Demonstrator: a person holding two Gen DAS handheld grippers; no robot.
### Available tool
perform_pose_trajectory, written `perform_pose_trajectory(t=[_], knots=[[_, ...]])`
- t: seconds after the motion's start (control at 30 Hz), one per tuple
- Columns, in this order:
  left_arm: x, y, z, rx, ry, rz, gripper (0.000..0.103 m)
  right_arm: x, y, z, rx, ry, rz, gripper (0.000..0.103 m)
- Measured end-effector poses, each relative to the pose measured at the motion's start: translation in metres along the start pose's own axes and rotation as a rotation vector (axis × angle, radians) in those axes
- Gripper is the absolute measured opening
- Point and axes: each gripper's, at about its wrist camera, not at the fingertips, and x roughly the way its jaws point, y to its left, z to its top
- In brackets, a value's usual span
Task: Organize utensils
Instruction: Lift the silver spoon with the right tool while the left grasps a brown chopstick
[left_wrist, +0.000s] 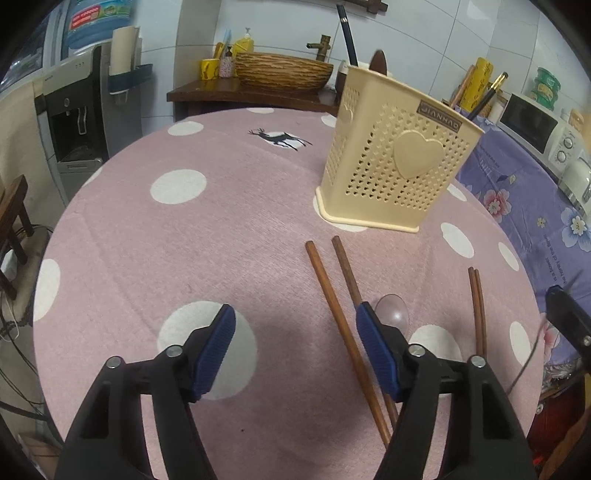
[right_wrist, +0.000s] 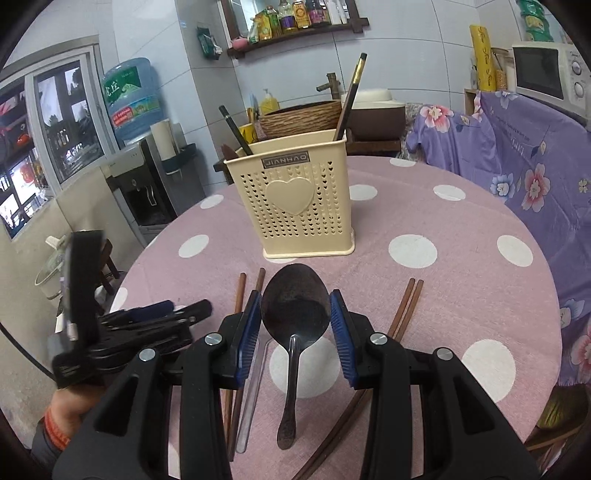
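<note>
Clamped by its bowl between the blue pads of the right gripper (right_wrist: 295, 314): a dark metal spoon (right_wrist: 295, 306), handle hanging toward the near edge, lifted above the pink dotted tablecloth (right_wrist: 461, 295). Just beyond, farther off — the cream utensil holder (right_wrist: 295, 199), black chopsticks already standing in it. Left gripper (left_wrist: 295, 328) part open, empty, poised over the cloth with one brown chopstick pair (left_wrist: 340, 314) running by its right pad. Second brown pair (left_wrist: 478, 306) farther right; clear plastic spoon (left_wrist: 393, 312) lying between the two pairs.
</note>
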Motion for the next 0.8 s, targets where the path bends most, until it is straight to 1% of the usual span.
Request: perform_pose_trajectory(t=[0.1, 0.17, 0.23, 0.33, 0.37, 0.43, 0.53, 0.6, 0.7, 0.8], knots=[[0.009, -0.008, 0.005, 0.007, 0.027, -0.009, 0.053, -0.007, 0.002, -0.002, -0.010, -0.022, -0.002, 0.038], [0.014, -0.014, 0.009, 0.012, 0.040, -0.017, 0.048, -0.008, 0.003, -0.003, -0.019, -0.034, -0.010, 0.038], [0.022, -0.022, 0.011, 0.019, 0.057, -0.015, 0.039, -0.010, 0.004, -0.005, -0.025, -0.040, -0.004, 0.038], [0.032, -0.030, 0.013, 0.027, 0.069, 0.018, 0.028, -0.011, 0.001, -0.007, -0.017, -0.042, 0.003, 0.038], [0.034, -0.032, 0.014, 0.029, 0.069, 0.031, 0.027, -0.011, 0.000, -0.009, -0.014, -0.042, 0.005, 0.038], [0.039, -0.035, 0.013, 0.038, 0.068, 0.062, 0.021, -0.011, -0.002, -0.010, -0.004, -0.043, 0.006, 0.038], [0.045, -0.035, 0.013, 0.018, 0.094, 0.058, 0.017, -0.011, -0.005, -0.009, -0.002, -0.043, 0.012, 0.038], [0.047, -0.038, 0.013, 0.032, 0.088, 0.085, 0.016, -0.012, -0.006, -0.010, 0.000, -0.045, 0.015, 0.038], [0.050, -0.039, 0.015, 0.024, 0.091, 0.097, 0.015, -0.011, -0.007, -0.010, 0.005, -0.046, 0.023, 0.038], [0.055, -0.040, 0.019, 0.032, 0.091, 0.120, 0.010, -0.011, -0.008, -0.011, 0.012, -0.048, 0.028, 0.038]])
